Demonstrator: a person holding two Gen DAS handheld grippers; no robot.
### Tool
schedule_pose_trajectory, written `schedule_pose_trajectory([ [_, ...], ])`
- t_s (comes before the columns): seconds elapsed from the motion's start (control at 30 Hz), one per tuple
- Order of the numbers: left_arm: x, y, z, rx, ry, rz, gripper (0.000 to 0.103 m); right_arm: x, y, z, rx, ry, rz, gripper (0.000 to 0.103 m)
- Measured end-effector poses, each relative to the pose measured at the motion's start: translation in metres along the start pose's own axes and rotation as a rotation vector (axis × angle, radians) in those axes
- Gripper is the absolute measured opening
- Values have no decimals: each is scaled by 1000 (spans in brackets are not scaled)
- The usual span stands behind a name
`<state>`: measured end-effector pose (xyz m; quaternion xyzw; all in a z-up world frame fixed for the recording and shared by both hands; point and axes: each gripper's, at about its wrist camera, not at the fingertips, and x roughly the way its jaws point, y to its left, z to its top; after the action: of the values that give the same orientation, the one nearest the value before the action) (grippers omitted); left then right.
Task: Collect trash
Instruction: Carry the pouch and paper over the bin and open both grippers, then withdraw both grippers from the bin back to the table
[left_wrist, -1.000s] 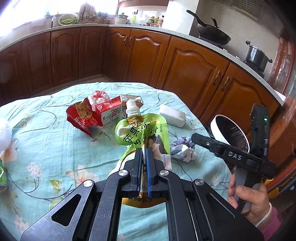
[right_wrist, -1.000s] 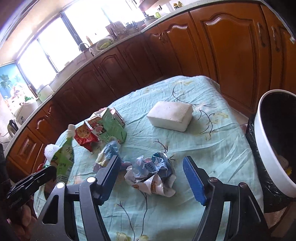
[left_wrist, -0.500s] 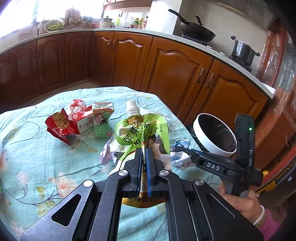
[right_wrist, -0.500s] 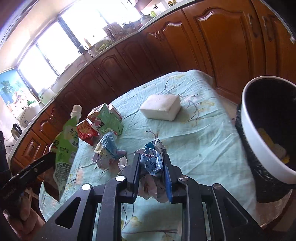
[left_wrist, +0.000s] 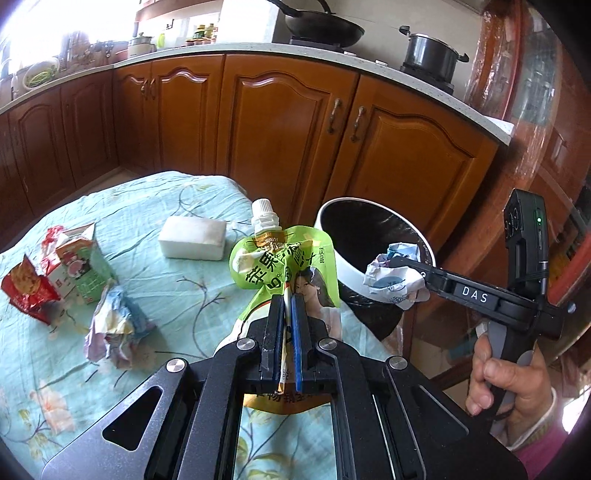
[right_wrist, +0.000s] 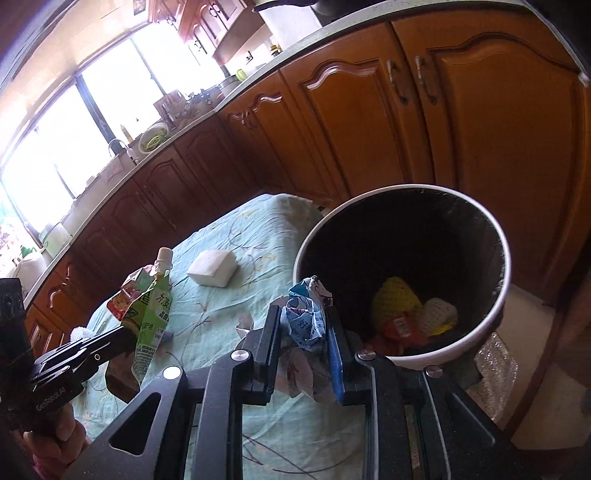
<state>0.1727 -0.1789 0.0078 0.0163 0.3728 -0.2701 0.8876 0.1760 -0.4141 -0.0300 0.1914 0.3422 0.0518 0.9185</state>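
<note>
My left gripper (left_wrist: 287, 306) is shut on a green drink pouch (left_wrist: 286, 264) with a white cap, held up over the table's right edge. In the right wrist view the same pouch (right_wrist: 151, 314) hangs at the left. My right gripper (right_wrist: 302, 325) is shut on a crumpled blue-and-white paper wrapper (right_wrist: 306, 317), just before the rim of the white trash bin (right_wrist: 484, 332). In the left wrist view that wrapper (left_wrist: 393, 277) hangs at the bin's rim (left_wrist: 347, 269). The bin, lined in black, holds yellow and orange trash.
On the floral tablecloth (left_wrist: 184, 295) lie a white foam block (left_wrist: 192, 242), a crumpled wrapper (left_wrist: 110, 325), a milk carton (left_wrist: 79, 267) and a red snack bag (left_wrist: 26, 293). Wooden cabinets (left_wrist: 295, 122) stand behind. A person's hand (left_wrist: 509, 376) grips the right tool.
The right gripper closed on the crumpled wrapper, lifted it off the table and carried it to the bin's rim. The left gripper moved right with the pouch toward the bin.
</note>
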Motion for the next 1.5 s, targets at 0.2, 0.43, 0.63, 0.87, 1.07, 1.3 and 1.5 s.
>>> schedule_pose_trajectory([
  [0.2, 26, -28, 16, 65, 24, -38, 3, -5, -28, 10, 31, -22, -59, 23],
  [0.43, 56, -55, 38, 122, 57, -70, 3, -2, -49, 21, 49, -25, -97, 23],
  [0.63, 83, -75, 55, 154, 100, -92, 3, 2, -62, 32, 53, -27, -114, 23],
  [0.87, 110, -90, 71, 183, 145, -101, 4, 9, -69, 41, 48, -15, -134, 23],
  [1.07, 128, -94, 80, 183, 172, -103, 3, 16, -75, 46, 53, 0, -151, 23],
  [1.3, 146, -102, 85, 190, 195, -90, 4, 18, -81, 47, 52, 12, -163, 25],
  [1.5, 151, -101, 86, 169, 207, -101, 6, 15, -87, 50, 70, 6, -167, 43],
])
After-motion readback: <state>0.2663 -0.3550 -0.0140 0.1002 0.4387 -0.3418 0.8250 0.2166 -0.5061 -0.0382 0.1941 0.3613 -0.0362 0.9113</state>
